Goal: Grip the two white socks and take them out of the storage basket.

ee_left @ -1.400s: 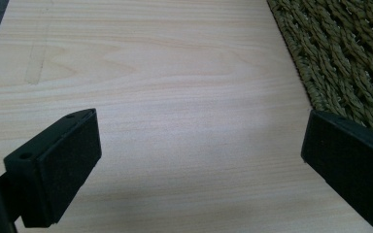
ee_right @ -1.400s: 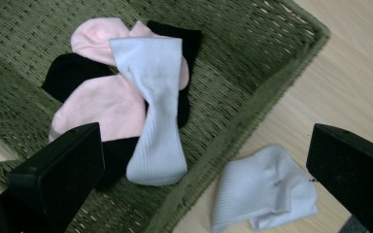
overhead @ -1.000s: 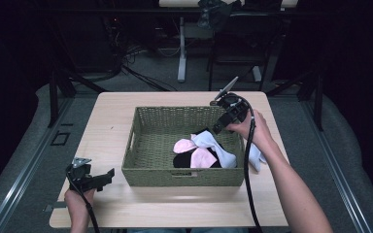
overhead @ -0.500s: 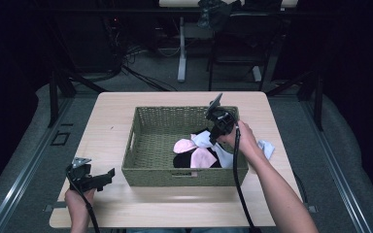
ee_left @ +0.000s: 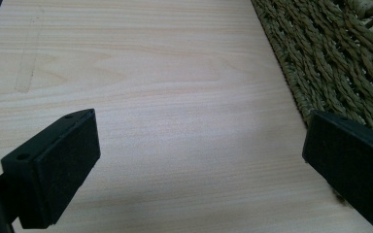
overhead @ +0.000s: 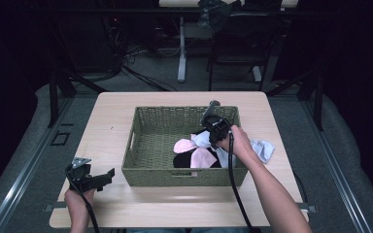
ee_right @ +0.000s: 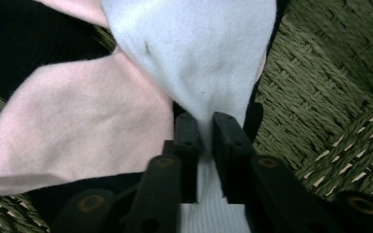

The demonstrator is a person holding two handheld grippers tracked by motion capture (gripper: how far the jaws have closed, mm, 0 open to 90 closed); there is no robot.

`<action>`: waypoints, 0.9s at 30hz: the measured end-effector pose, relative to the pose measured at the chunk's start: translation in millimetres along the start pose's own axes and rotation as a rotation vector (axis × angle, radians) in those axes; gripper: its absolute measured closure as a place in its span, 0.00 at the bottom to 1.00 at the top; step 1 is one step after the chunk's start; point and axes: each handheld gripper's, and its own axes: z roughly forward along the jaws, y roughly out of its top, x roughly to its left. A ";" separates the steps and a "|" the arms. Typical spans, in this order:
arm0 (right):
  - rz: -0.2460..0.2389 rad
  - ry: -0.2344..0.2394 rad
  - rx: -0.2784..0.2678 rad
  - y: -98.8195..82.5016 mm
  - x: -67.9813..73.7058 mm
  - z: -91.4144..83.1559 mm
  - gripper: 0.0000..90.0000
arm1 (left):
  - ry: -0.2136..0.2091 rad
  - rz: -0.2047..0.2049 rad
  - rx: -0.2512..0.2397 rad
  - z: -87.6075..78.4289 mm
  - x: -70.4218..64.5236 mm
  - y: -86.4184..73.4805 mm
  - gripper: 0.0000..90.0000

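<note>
**White sock pinched in the basket**

We are looking at a white sock point(ee_right: 199, 53), soft and finely knit, with a small dark fleck on its cloth. It is lying inside the woven basket point(overhead: 150, 121), toward its right half, and it is fanning out wide above the pinch and narrowing to a thin fold where it is being held. In the right gripper view a ribbed stretch of it is showing below the jaws.

The right gripper point(ee_right: 201, 141) is reaching down into the basket, and its jaws have just been closing; they are now standing almost together, pressing on that narrow fold of the white sock from both sides. In the high view the right gripper point(overhead: 212, 132) is sitting over the sock pile, held by the person's right hand point(overhead: 240, 144).

Just beside the white sock a pink sock point(ee_right: 77, 126) is lying flat, touching it, and both are resting on a black garment point(ee_right: 19, 43) that is spreading under them. The olive weave of the basket floor is showing to the right of the pile.

Outside the basket, on the tabletop point(overhead: 111, 111) by its right wall, a pale blue cloth point(overhead: 263, 149) is lying crumpled.

Well apart, the left gripper point(overhead: 108, 175) is resting near the front left corner of the basket. Its jaws are standing wide open with bare tabletop between them, holding nothing; in the left gripper view the right-hand jaw is lying close to the basket's wall.
</note>
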 end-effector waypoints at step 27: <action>-0.020 0.027 -0.213 -17.4 -6.7 -110.4 0.97 | -0.001 0.001 -0.001 0.9 -0.6 0.0 0.00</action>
